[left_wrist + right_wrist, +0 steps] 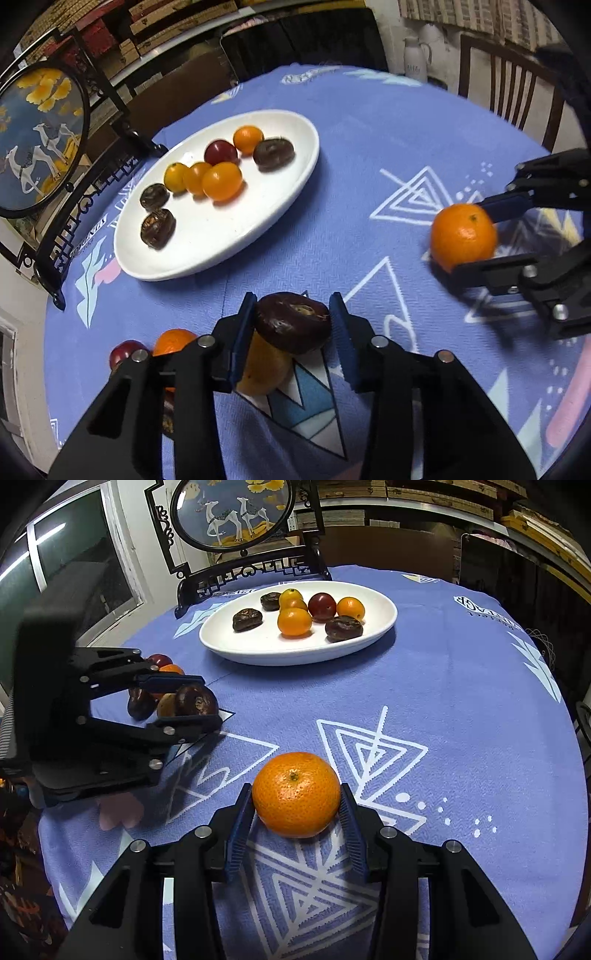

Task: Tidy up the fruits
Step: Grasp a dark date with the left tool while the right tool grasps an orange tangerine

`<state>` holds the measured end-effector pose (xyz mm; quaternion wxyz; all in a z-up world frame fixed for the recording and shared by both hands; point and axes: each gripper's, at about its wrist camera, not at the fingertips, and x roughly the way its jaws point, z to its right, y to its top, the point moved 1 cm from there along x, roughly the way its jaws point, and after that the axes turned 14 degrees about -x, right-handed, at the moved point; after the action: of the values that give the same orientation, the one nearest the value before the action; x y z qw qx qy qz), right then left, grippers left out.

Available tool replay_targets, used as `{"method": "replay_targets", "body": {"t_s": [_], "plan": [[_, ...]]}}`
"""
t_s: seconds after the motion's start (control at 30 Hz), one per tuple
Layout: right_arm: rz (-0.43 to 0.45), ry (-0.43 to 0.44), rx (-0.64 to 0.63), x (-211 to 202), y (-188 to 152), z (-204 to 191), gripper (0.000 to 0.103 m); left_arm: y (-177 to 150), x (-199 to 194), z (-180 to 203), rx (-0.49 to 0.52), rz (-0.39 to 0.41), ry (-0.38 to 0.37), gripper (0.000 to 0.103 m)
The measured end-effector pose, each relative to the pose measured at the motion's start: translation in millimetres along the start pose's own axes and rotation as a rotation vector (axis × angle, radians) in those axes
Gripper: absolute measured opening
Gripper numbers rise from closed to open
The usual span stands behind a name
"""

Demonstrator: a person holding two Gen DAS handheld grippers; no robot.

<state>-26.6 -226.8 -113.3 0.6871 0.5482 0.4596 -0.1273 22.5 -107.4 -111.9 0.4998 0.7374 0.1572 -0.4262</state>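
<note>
Left claw is clamped on a dark fruit, right claw squeezes the orange on the bench, both probably headed for the plate with 8 fruits.

A periwinkle-blue tablecloth carries white triangle outlines and pale dots. The plate is plain white, holding orange, dark-red and dark-brown fruits. The mandarin is bright orange. Both claws are black with blue pads.

Wooden chair (slatted); window
</note>
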Motion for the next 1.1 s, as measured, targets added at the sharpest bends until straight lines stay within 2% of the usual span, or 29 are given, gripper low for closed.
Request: {"method": "replay_targets", "body": {"t_s": [0.13,0.33,0.63,1.1], "plan": [[0.021,-0.004,-0.004,-7.8,4.3,-5.6,0.046,-0.9,-15.7,-15.2,-0.077,0.021,-0.021,0.040],[0.050,0.049,-0.041,-12.4,17.8,-31.1,0.046,-17.9,-36.4,-42.9,-0.190,0.036,-0.002,0.040],[0.007,0.122,-0.124,9.4,26.5,-82.8,0.046,-52.0,-47.6,-66.4,-0.228,0.021,0.023,0.040],[-0.022,0.139,-0.155,18.9,28.5,-100.1,0.046,-51.8,-47.3,-70.4,-0.237,0.043,0.026,0.040]]}}
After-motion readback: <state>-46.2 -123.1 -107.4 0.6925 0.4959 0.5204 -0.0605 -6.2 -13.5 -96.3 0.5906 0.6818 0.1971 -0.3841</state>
